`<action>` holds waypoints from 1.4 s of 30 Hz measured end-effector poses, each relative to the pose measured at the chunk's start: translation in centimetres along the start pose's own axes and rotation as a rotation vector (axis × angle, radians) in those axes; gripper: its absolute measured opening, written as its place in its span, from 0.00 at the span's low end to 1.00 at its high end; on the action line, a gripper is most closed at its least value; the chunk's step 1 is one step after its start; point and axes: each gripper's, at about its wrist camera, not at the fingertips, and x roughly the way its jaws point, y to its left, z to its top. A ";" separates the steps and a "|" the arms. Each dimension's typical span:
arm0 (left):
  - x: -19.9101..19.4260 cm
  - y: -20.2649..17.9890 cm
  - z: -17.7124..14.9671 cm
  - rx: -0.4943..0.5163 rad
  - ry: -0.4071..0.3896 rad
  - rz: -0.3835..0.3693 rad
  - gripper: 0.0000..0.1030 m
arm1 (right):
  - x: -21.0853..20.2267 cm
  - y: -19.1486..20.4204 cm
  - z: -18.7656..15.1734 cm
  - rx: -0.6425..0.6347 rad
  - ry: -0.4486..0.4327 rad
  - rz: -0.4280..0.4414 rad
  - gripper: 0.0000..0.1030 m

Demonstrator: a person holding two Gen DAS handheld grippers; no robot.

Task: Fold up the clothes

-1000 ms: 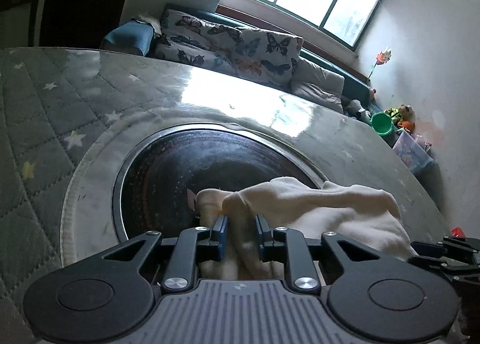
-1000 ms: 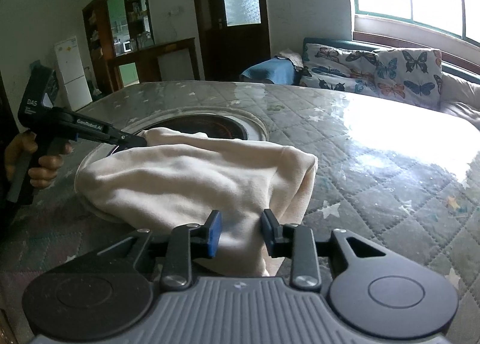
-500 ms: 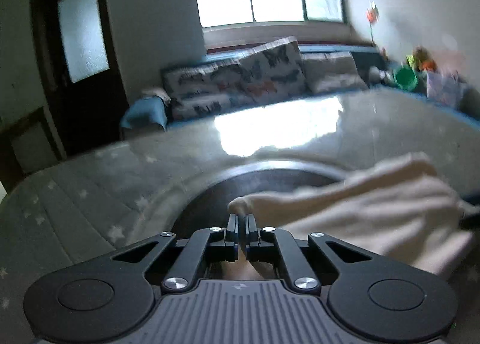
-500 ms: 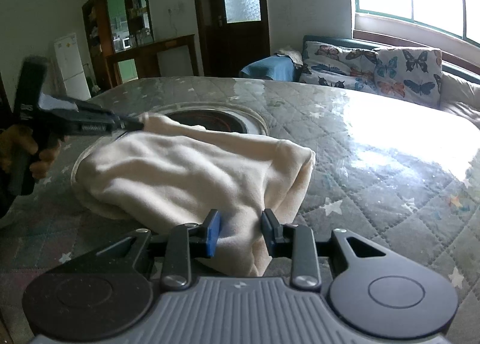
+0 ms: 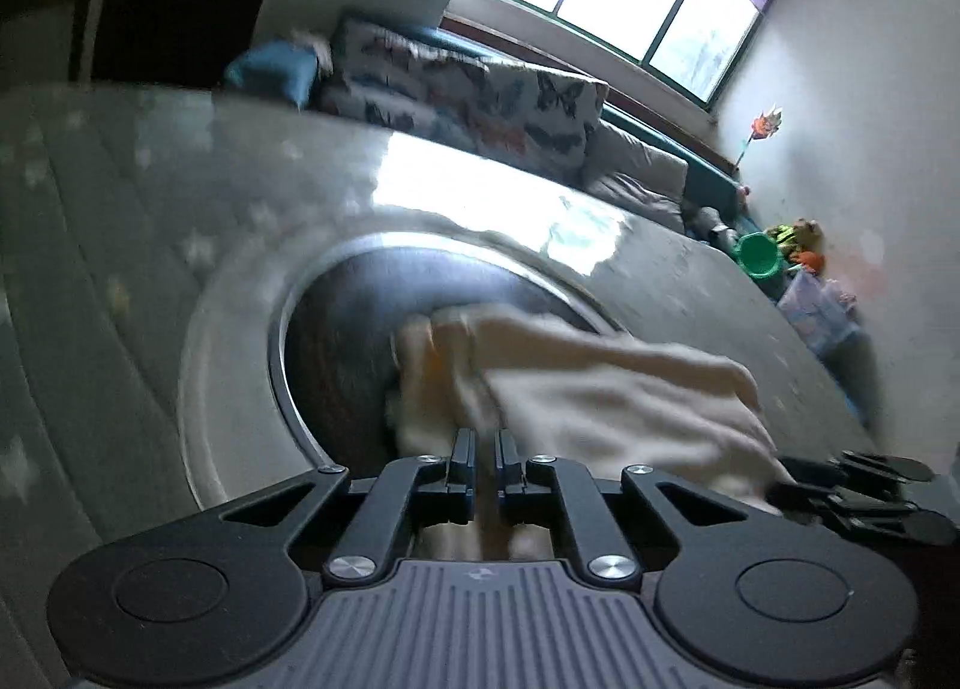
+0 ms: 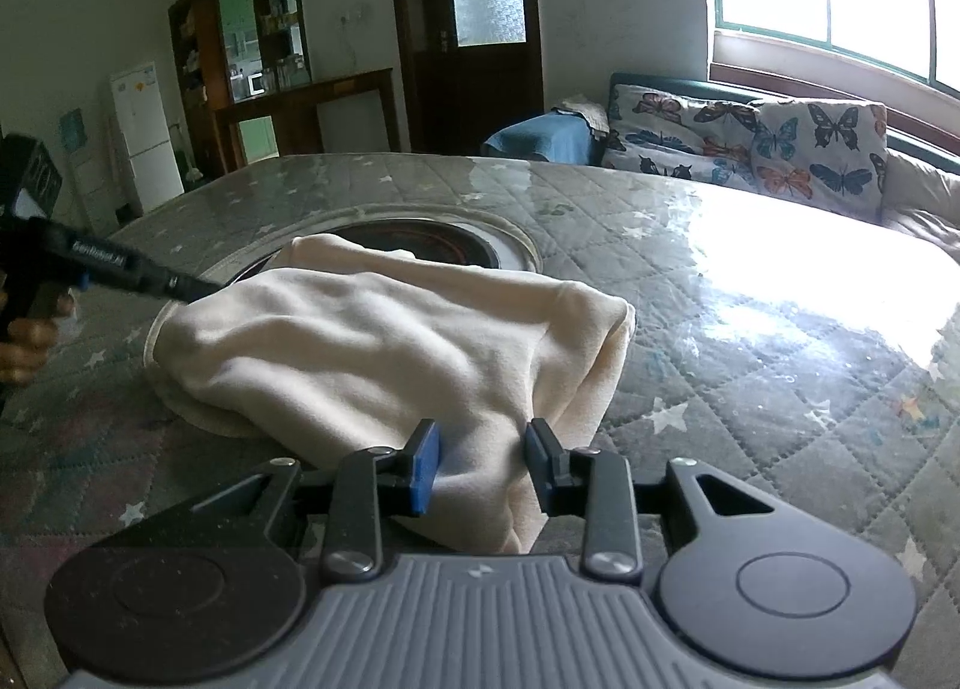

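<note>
A cream garment (image 6: 372, 347) lies bunched on the quilted table cover (image 6: 720, 359), partly over a round dark inset (image 6: 420, 236). My right gripper (image 6: 483, 461) is shut on a thick fold at the garment's near end. At its far left edge, a hand (image 6: 24, 353) holds my left gripper (image 6: 204, 288). In the blurred left wrist view, the left gripper (image 5: 485, 452) pinches a thin fold of the garment (image 5: 600, 389) over the inset (image 5: 342, 341). Its jaws are opening slightly, with cloth still between them. The right gripper (image 5: 780, 491) shows at the lower right edge.
Behind the table a sofa with butterfly cushions (image 6: 750, 143) stands under a bright window. A dark door (image 6: 480, 29), shelves and a white fridge (image 6: 144, 131) lie to the back left. A green bucket (image 5: 759, 254) and toys sit by the far wall.
The left gripper's jaws closed from a wider hold to a narrow pinch on the garment's edge, and it swung sideways and back with the cloth. The right gripper kept still.
</note>
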 end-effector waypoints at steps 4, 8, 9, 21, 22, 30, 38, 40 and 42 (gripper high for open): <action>0.0 0.9 -0.6 -0.080 -0.005 -0.077 0.12 | -0.1 0.0 0.0 -0.003 0.000 -0.001 0.32; 0.2 1.4 -0.6 -0.127 -0.009 -0.126 0.14 | -0.2 0.1 0.0 -0.005 -0.002 -0.002 0.33; 0.3 1.7 -0.7 -0.145 -0.006 -0.147 0.16 | -0.2 0.1 0.0 -0.006 -0.002 -0.002 0.33; -0.1 2.1 -1.1 -0.106 -0.057 -0.164 0.02 | -0.2 0.3 0.0 -0.012 0.000 -0.002 0.36; -0.4 1.8 -1.0 -0.074 -0.074 -0.125 0.01 | -0.2 0.3 0.0 -0.011 0.000 -0.002 0.36; -1.9 1.2 0.2 -0.008 -0.105 -0.016 0.00 | 0.0 0.3 -0.1 -0.007 -0.005 -0.001 0.38; 0.6 2.7 -0.6 -0.218 -0.037 -0.160 0.22 | 0.1 0.1 -0.1 -0.006 -0.007 0.003 0.38; 1.2 2.8 -0.6 -0.225 -0.022 -0.157 0.24 | 0.0 0.1 -0.1 -0.004 -0.009 0.004 0.38; 1.5 2.8 -0.7 -0.216 -0.019 -0.140 0.24 | 0.0 0.1 -0.1 -0.002 -0.010 0.004 0.38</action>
